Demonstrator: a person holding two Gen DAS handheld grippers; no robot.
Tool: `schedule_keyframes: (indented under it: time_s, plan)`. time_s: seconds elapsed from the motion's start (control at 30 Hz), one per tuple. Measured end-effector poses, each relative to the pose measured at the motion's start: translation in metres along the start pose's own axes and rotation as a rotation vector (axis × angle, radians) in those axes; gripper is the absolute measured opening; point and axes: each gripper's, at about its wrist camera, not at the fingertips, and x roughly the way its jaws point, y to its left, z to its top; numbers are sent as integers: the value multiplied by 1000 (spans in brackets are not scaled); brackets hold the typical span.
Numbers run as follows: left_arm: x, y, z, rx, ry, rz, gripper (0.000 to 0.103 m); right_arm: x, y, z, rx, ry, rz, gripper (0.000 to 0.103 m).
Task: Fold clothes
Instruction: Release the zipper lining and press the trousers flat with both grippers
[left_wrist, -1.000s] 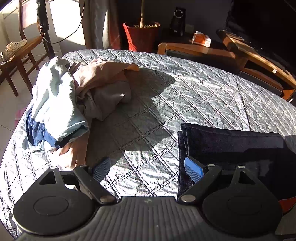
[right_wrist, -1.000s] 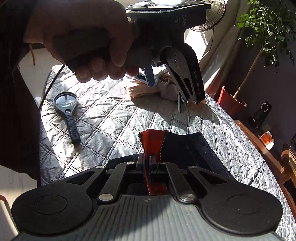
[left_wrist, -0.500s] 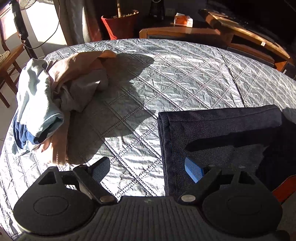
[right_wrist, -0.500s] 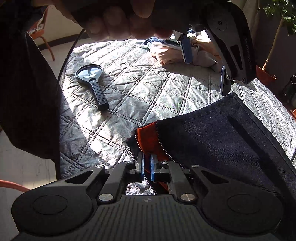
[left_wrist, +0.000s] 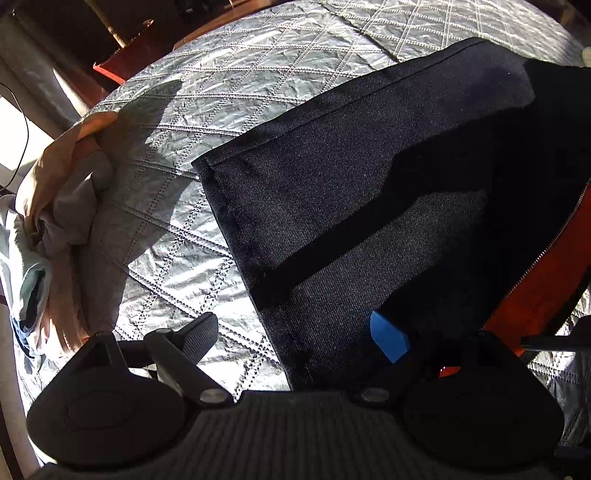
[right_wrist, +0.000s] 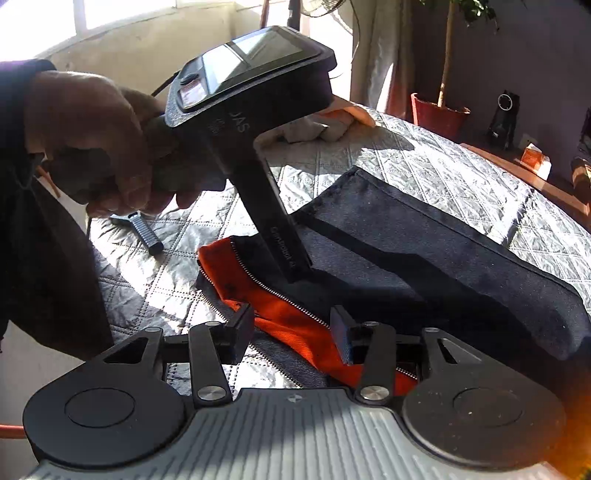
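A silver-grey quilted cover (left_wrist: 207, 258) with diamond stitching lies over the round surface, lit hard by low sun, with a red plant pot (right_wrist: 439, 112) and dark furniture behind it. On the cover lies the dark denim garment (left_wrist: 369, 192), folded into a long flat panel with a stitched hem along its near edge and sharp shadows of the tools falling across it; its weave shows as a fine diagonal twill, charcoal-blue in the sun and almost black in shade. At one end the fabric is turned back to show a bright orange lining (right_wrist: 295, 328) edged by a metal zipper (right_wrist: 258, 282). The right gripper (right_wrist: 291, 338) hangs just over that orange end with its jaws opening; the lining and zipper lie between the fingers, but the pads stand clear of the cloth on either side. The left gripper (left_wrist: 295, 332), held by a hand (right_wrist: 92, 144) in a dark sleeve, points steeply down at the panel with its jaws spread wide: its blue-padded finger sits over the denim, the other over bare quilt, and nothing is pinched. Whether a fingertip touches the cloth cannot be told. At the far edge of the cover lies a heap of unfolded clothes (left_wrist: 62, 206) in beige, grey and pale blue, well apart from the denim. A black ribbed handle (right_wrist: 146, 236) rests on the quilt beneath the hand.
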Motion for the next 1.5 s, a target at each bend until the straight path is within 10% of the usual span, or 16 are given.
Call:
schedule_keyframes:
  time_s: [0.13, 0.27, 0.5, 0.57, 0.63, 0.9, 1.1, 1.2, 1.27, 1.4, 1.5]
  plan:
    - [-15, -13, 0, 59, -49, -52, 84, -56, -93, -51, 382, -102, -341, 71]
    - [-19, -34, -4, 153, -58, -69, 84, -116, -183, -110, 855, -146, -645, 58]
    - [-16, -47, -9, 234, -54, -53, 83, -137, -239, -198, 1371, -308, -580, 52]
    - [-15, -48, -10, 241, -55, -52, 83, -128, -248, -201, 1374, -302, -583, 10]
    - [-13, -47, -10, 239, -53, -62, 84, -123, -258, -194, 1339, -307, -601, 5]
    - [-11, -50, -11, 251, -58, -67, 92, -117, -251, -124, 929, -325, -734, 5]
    - [-12, -50, -12, 256, -68, -64, 93, -92, -284, -154, 1085, -122, -744, 8]
    - [-11, -50, -10, 259, -66, -61, 95, -92, -267, -138, 953, -101, -853, 26]
    - [-12, -51, -10, 270, -69, -52, 95, -102, -263, -137, 949, -127, -966, 62]
    - [-12, -49, -10, 274, -64, -53, 95, -122, -245, -122, 842, -269, -1005, 47]
    - [-15, -51, -10, 288, -68, -50, 89, -95, -243, -87, 673, -215, -865, 44]
